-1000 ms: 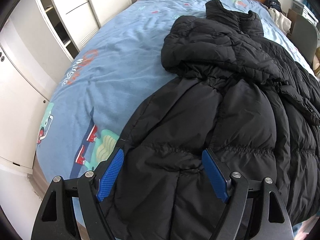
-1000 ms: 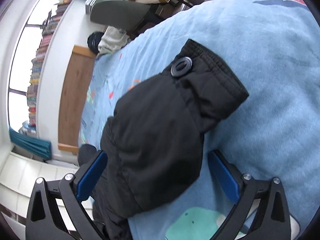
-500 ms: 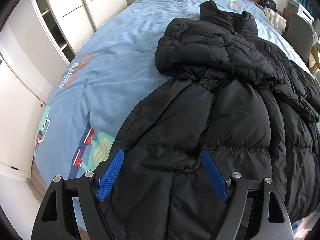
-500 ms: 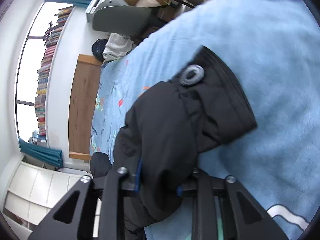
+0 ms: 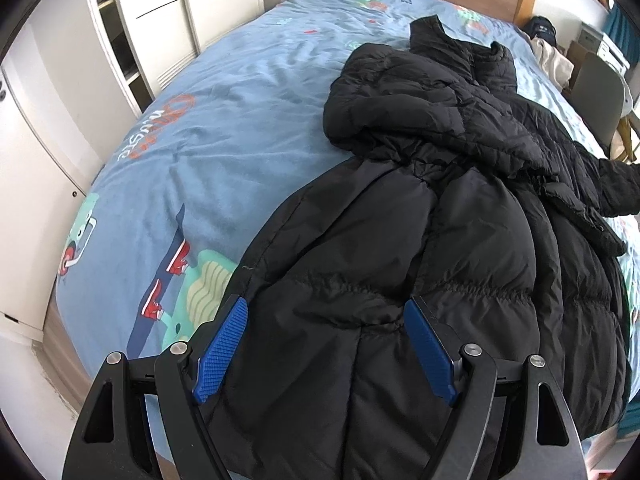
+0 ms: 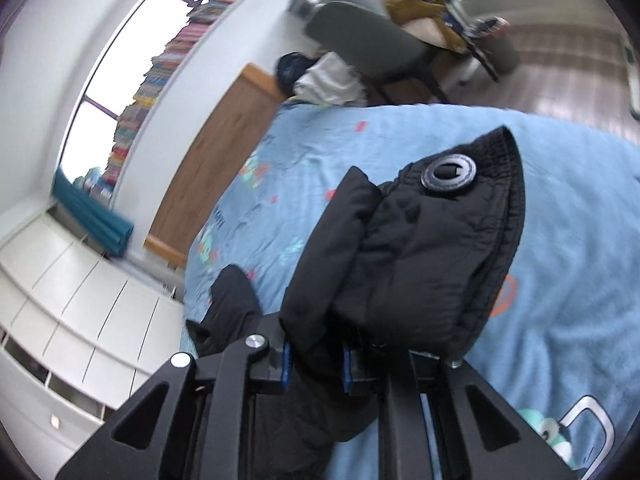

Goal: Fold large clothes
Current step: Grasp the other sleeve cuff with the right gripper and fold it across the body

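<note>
A black quilted puffer coat [image 5: 420, 248] lay rumpled lengthwise along the bed's right side, hem toward the foot edge, collar toward the headboard, while its cuffed sleeve [image 6: 420, 248], bearing a round snap, was raised above the bedspread.

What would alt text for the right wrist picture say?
The right gripper is shut on a black jacket sleeve, its cuff and round snap button raised above a blue patterned bedspread. Behind are a wooden headboard and a grey chair.
</note>
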Action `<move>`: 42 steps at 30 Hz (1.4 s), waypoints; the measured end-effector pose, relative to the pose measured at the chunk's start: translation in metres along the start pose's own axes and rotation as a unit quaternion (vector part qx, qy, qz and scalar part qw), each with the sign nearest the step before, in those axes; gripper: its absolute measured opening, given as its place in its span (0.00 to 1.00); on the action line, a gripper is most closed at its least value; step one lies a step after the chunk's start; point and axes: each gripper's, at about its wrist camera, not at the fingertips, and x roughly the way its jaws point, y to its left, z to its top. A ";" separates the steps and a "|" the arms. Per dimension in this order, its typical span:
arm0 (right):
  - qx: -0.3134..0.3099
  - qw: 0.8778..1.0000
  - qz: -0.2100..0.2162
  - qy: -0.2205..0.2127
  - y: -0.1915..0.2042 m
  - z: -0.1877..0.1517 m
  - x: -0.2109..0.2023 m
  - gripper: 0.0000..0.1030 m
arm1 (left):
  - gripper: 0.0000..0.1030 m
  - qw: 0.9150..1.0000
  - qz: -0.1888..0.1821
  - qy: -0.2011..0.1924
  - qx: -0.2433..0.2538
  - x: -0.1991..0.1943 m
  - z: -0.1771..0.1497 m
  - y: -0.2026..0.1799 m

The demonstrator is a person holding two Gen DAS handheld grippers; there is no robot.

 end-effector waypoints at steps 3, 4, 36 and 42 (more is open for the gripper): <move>-0.029 0.999 0.010 0.008 0.028 -0.006 0.003 0.15 | 0.77 1.000 -0.003 -0.005 -0.013 -0.004 -0.003 0.011; -0.039 0.999 0.014 0.012 0.038 -0.009 0.004 0.15 | 0.77 1.000 -0.003 -0.006 -0.018 -0.005 -0.004 0.015; -0.349 0.896 0.003 0.273 0.182 -0.298 0.092 0.18 | 0.77 0.995 -0.006 -0.003 -0.102 -0.003 -0.022 0.076; -0.367 0.887 -0.023 0.279 0.178 -0.307 0.095 0.18 | 0.77 0.994 -0.006 -0.007 -0.106 -0.007 -0.023 0.080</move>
